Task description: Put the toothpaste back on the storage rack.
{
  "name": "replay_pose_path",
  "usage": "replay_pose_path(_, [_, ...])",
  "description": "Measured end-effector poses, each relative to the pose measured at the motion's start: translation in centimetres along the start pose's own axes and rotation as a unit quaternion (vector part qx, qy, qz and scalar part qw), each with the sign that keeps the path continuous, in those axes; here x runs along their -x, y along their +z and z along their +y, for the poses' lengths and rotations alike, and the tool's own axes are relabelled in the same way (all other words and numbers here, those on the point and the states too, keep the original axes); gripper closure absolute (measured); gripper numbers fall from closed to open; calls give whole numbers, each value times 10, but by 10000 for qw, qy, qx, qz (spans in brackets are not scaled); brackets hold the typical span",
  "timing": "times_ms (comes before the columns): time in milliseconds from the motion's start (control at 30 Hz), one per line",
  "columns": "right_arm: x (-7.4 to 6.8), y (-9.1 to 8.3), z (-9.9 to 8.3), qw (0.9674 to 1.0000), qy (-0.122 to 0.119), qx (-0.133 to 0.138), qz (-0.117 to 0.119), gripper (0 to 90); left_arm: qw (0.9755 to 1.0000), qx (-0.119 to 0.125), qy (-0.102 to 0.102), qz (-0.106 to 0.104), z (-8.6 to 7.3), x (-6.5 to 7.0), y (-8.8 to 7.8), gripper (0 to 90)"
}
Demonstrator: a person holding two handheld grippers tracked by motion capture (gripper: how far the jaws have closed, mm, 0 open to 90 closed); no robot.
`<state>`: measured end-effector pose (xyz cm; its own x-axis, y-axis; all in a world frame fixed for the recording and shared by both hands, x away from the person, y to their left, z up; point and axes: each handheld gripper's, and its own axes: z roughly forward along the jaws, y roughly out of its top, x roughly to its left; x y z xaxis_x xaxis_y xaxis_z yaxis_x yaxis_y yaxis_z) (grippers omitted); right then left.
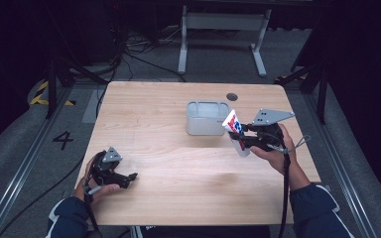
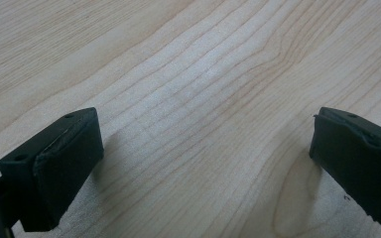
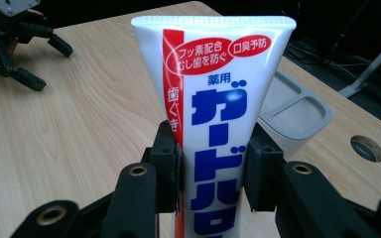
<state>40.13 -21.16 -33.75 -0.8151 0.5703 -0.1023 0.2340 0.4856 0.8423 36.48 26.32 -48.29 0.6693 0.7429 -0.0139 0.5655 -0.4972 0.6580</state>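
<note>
High view: the right gripper (image 1: 244, 136) is clamped on a white toothpaste tube (image 1: 236, 133), held above the table (image 1: 178, 163) near its right edge; the tube's flat end tilts toward the grey container (image 1: 207, 118), just beside it; the left gripper (image 1: 121, 177) rests near the front-left corner, well apart; bare wood lies between the two grippers.

Left gripper view: jaws apart over bare wood; nothing between them.

Right gripper view: both pads press the tube (image 3: 213, 114) at mid-length, crimped end upward; the container (image 3: 292, 116) sits behind, to the right; the left gripper (image 3: 15, 44) appears far off.
</note>
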Motion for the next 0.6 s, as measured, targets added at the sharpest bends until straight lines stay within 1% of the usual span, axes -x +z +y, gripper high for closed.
replay_pose_path(133, [0,3,5,10000,-18,6,16,647,10000,-1,2,5,0,0,0,6])
replay_pose_path(167, [0,4,6,10000,-61,23,8,647,10000,14,-3,-1,0,0,0,6])
replay_pose_path(300, [0,5,12,10000,-42,59,23,647,10000,10,4,1,0,0,0,6])
replay_pose_path(400, [2,7,16,9999,-64,87,-3,647,10000,18,4,0,0,0,0,6])
replay_pose_path(433, [2,7,18,9999,-60,95,-3,646,10000,-13,1,8,0,0,0,6])
replay_pose_path(467, [3,7,20,9999,-50,116,2,647,10000,4,33,14,0,0,0,6])
replay_pose_path(500, [4,7,23,9999,-55,130,-15,647,10000,-14,5,9,0,0,0,6])
replay_pose_path(600, [5,7,29,9998,-66,192,-53,647,10000,-10,6,8,0,0,0,6])
